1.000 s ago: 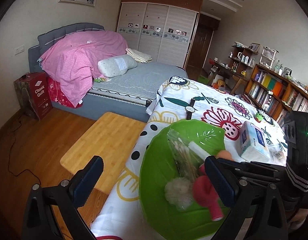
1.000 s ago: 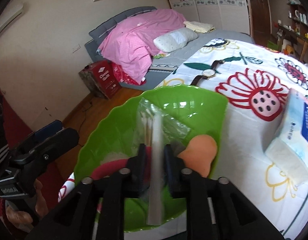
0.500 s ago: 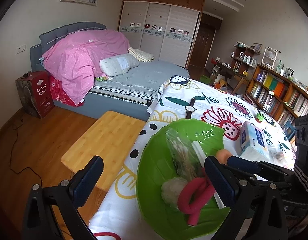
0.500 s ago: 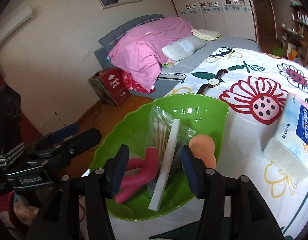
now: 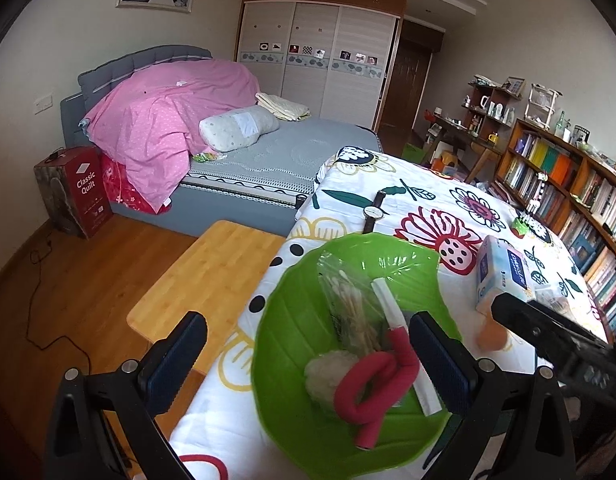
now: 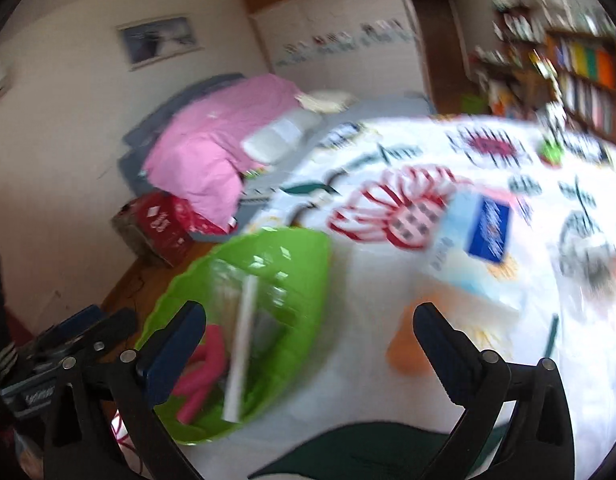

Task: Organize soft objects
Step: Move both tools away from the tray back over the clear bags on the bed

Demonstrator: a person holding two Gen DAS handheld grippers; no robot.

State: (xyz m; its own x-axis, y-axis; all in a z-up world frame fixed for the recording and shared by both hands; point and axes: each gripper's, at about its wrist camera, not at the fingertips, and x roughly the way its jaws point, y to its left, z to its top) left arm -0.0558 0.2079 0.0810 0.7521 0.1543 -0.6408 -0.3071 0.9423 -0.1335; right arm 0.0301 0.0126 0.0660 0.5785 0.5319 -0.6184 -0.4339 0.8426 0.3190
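Already the green bowl held the cotton-swab bag and red foam roller; right of it the orange sponge and tissue pack waited. Both the left gripper and the right gripper, whose jaws had just been opening, stood released, grasping nothing.

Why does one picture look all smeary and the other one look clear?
The right wrist view is smeared by motion blur: the green bowl and tissue pack look streaked. The left wrist view is sharp, so the pink foam roller shows crisply. Both views bulge at the edges, with dark corners.

Glossy green plastic bowl on a matt printed cloth – crinkly clear bag (cotton swabs inside)
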